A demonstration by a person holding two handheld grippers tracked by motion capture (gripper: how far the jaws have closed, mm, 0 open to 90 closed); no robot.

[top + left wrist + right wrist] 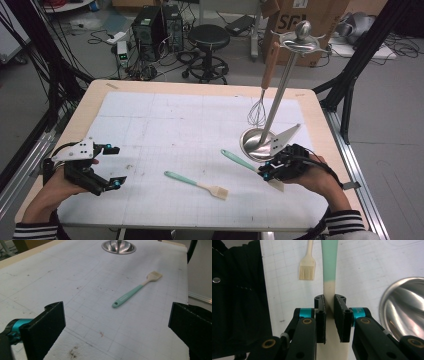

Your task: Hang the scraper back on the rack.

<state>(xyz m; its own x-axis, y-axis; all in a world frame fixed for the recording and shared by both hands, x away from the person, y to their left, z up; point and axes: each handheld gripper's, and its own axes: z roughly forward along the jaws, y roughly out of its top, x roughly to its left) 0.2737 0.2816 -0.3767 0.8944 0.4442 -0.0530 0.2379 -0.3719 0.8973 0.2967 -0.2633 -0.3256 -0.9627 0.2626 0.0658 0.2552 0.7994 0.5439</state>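
My right gripper [267, 172] is shut on a spatula [239, 160] with a mint handle and a cream blade, just off the mat near the table's right front. In the right gripper view, the pads [321, 312] clamp the cream neck of the spatula [329, 262], and the handle points away from me. A mint-handled pastry brush [197, 184] lies flat at the front middle of the mat. My left gripper [116, 166] rests at the left front, open and holding nothing. It faces the brush [136, 290] from a distance.
A steel utensil stand [257, 142] with a bowl-shaped base rises just behind my right hand, and a wooden-handled whisk [257, 112] hangs from it. A white grid mat [175, 125] covers the wooden table. Beyond the far edge are a stool [208, 37], computers and a cardboard box.
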